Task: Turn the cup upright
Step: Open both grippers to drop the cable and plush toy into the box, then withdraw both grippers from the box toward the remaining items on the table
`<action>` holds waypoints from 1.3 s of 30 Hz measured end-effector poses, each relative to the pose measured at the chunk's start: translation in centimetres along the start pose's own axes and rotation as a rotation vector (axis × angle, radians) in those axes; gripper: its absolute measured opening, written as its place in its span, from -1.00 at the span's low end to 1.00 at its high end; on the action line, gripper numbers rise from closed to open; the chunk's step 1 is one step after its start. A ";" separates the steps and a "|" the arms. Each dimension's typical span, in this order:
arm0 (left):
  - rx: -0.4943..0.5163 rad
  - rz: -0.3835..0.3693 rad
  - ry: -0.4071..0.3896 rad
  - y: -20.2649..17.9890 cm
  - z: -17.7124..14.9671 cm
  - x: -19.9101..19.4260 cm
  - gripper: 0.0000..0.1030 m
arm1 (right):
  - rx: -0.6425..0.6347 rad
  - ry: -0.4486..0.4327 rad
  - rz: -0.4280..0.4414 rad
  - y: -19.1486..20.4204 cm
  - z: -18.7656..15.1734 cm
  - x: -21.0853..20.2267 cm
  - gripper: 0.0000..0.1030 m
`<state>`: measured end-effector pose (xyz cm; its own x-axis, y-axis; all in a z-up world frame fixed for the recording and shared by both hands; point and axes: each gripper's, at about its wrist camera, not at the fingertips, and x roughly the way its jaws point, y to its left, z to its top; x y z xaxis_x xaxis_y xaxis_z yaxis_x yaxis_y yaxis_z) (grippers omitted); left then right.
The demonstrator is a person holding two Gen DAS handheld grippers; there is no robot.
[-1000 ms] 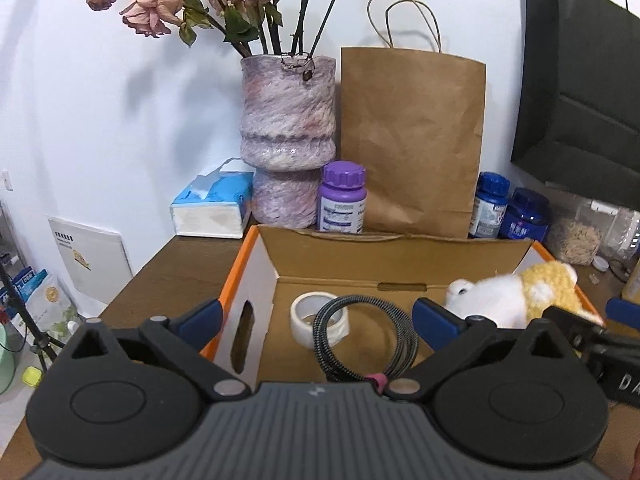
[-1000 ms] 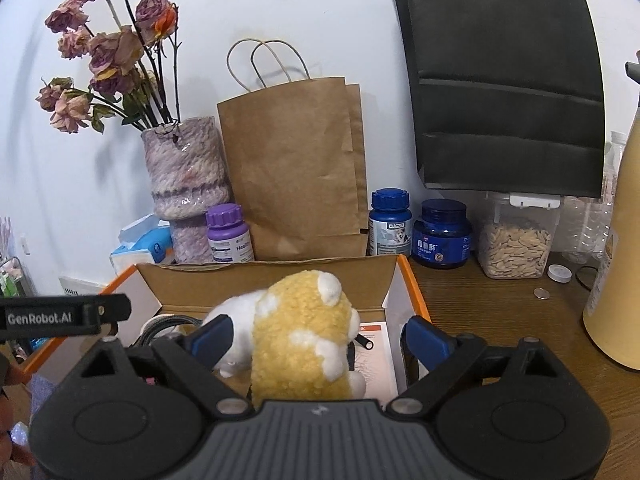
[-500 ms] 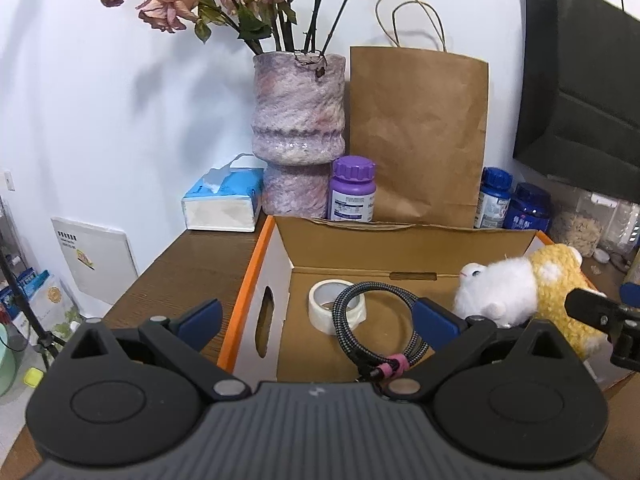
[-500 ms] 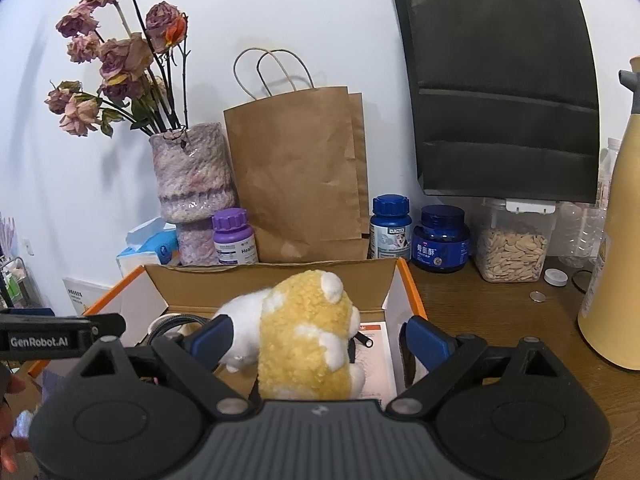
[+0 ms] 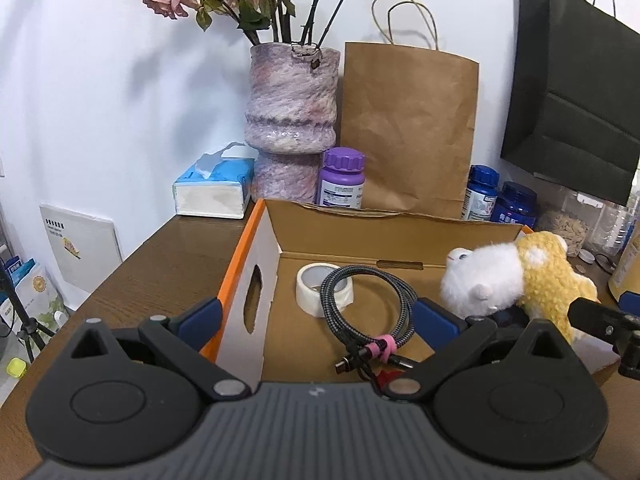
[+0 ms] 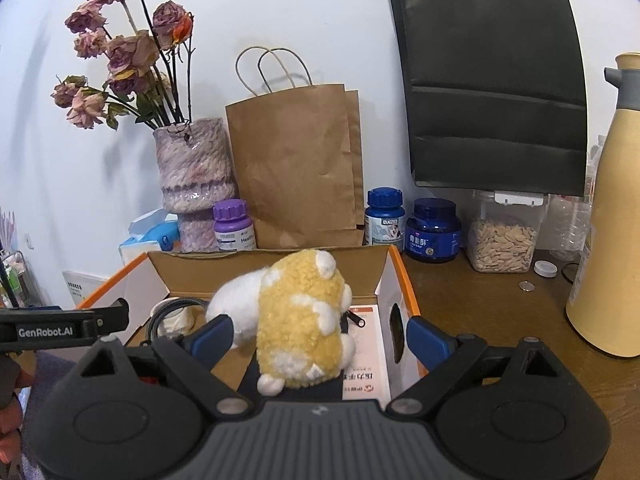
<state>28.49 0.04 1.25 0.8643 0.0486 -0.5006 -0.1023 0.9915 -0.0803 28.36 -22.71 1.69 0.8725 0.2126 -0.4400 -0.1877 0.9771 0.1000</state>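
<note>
Cup: cannot be made out in either view, so its place relative to the tongs cannot be told
Left gripper (image 5: pixel 318 316): jaws wide apart, nothing between the pads; one finger outside the left wall of the cardboard box (image 5: pixel 260 264), the other over its inside
Right gripper (image 6: pixel 320 338): jaws wide apart, framing the plush toy (image 6: pixel 300 320) without pressing on it
Left view only: the white tape roll (image 5: pixel 316 280) and the coiled braided cable (image 5: pixel 372 308) in full, the cable lying partly over the roll
Right view only: a printed sheet (image 6: pixel 366 344) on the box floor by the right wall, and a cream jug (image 6: pixel 604 240) standing well to the right on the table
Box contents: tape roll, cable, plush toy on its side at the right end, printed sheet; a dark flat thing under the toy, possibly a zipped pouch
Vase (image 5: pixel 290 108): behind the box, holding dried roses
Clear tub (image 6: pixel 502 246): right of the blue jars, part-filled with pale seeds
</note>
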 end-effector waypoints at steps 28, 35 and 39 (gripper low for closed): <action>0.020 -0.017 -0.002 0.4 -4.3 -8.3 0.97 | -0.002 0.022 0.019 0.7 -3.8 -7.2 0.81; 0.036 -0.016 -0.029 0.9 -5.3 -11.9 1.00 | -0.028 0.025 0.035 1.3 -5.2 -10.4 0.82; 0.034 -0.019 -0.025 1.4 -6.0 -13.5 1.00 | -0.041 0.033 0.044 1.5 -6.3 -12.2 0.84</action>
<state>13.75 0.03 2.73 0.8779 0.0324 -0.4778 -0.0696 0.9958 -0.0603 14.60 -23.79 1.63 0.8479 0.2550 -0.4648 -0.2449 0.9660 0.0832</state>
